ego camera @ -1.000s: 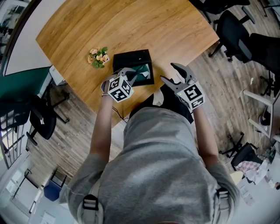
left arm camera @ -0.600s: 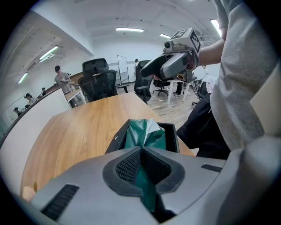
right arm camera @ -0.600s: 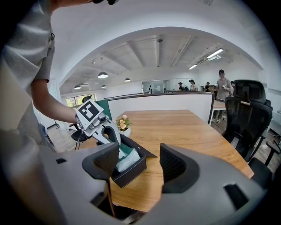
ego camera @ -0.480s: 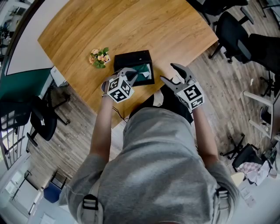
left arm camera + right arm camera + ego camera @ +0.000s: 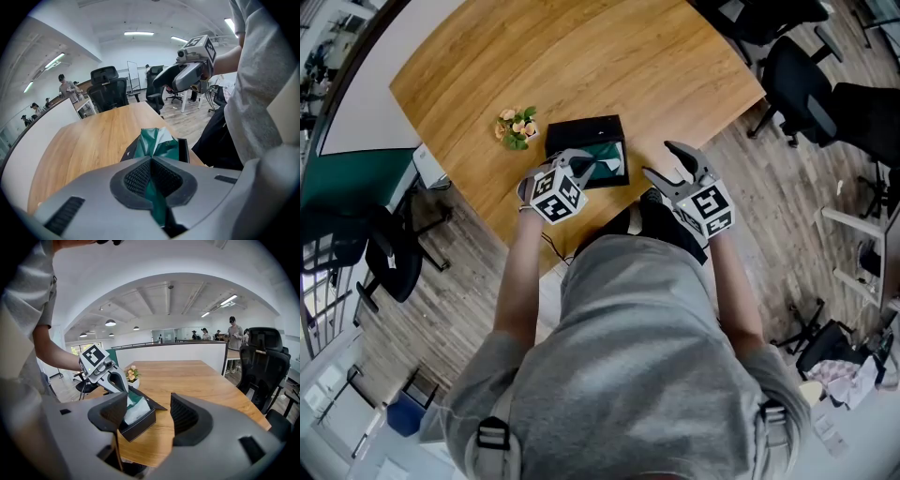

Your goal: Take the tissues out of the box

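While the left gripper point(image 5: 151, 177) clamps its jaws tight on the green wrapper of the tissue pack point(image 5: 157, 143), the pack stands partly out of the black box point(image 5: 581, 131), white tissue showing beside the green. That box sits on the wooden table point(image 5: 581, 56), close to the edge nearest the person. To its right, the right gripper point(image 5: 149, 414) hangs about level with that edge, its jaws wide apart and holding nothing. A small pot of flowers point(image 5: 516, 127) stands just beside the box's left end. Black office chairs point(image 5: 797, 66) crowd the floor beyond the table's right side.
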Demonstrator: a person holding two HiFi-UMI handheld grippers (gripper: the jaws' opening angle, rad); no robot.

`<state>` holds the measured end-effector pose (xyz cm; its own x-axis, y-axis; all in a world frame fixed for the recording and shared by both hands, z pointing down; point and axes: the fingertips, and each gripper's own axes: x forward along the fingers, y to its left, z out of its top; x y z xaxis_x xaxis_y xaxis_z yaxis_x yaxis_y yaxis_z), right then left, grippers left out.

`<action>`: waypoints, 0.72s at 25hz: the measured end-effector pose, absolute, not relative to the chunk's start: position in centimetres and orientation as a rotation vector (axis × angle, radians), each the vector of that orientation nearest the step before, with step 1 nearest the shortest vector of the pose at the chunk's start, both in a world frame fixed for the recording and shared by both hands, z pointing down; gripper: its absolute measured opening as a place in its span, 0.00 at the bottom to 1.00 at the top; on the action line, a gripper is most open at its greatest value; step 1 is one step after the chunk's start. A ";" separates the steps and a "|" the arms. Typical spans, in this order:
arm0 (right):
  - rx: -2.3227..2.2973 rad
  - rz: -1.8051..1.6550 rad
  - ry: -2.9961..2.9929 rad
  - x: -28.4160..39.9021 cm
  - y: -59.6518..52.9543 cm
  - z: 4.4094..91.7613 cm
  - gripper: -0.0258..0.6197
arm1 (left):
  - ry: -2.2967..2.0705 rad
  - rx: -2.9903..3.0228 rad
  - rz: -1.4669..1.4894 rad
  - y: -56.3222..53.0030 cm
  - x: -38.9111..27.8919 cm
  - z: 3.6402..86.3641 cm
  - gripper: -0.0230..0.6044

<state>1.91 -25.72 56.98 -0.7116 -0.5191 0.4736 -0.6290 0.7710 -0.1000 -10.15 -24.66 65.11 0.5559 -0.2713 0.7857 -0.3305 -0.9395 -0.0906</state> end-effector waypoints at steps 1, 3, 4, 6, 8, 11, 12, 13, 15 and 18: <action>0.869 0.351 -2.546 2.0 -25.7 56.9 0.50 | -0.530 2.712 1.355 -24.7 -10.1 65.0 0.07; 0.866 0.349 -2.550 2.0 -25.6 56.8 0.50 | -0.542 2.713 1.359 -24.5 -10.0 64.7 0.07; 0.865 0.351 -2.551 2.1 -25.5 56.8 0.49 | -0.547 2.713 1.362 -24.5 -10.0 64.5 0.07; 0.863 0.355 -2.555 2.3 -25.4 56.7 0.49 | -0.555 2.712 1.371 -24.4 -9.9 64.1 0.07; 0.860 0.355 -2.564 2.5 -25.5 56.5 0.49 | -0.566 2.713 1.380 -24.4 -9.8 63.6 0.07; 0.847 0.349 -2.577 2.5 -25.4 56.1 0.49 | -0.591 2.713 1.385 -24.4 -9.6 62.8 0.07; 0.842 0.345 -2.581 2.5 -25.3 56.0 0.49 | -0.602 2.712 1.387 -24.4 -9.6 62.5 0.07; 0.835 0.341 -2.584 2.6 -25.3 55.9 0.49 | -0.613 2.709 1.389 -24.4 -9.6 62.3 0.07; 0.822 0.335 -2.593 2.6 -25.2 55.6 0.49 | -0.638 2.703 1.393 -24.4 -9.7 61.7 0.07; 0.807 0.324 -2.607 2.9 -25.1 55.2 0.49 | -0.683 2.696 1.382 -24.6 -9.6 60.8 0.07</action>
<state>2.93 -25.11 55.15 -0.7575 -0.4908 0.4305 -0.5811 0.8074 -0.1022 -9.63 -24.62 60.78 0.5072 -0.3656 0.7804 -0.3975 -0.9027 -0.1646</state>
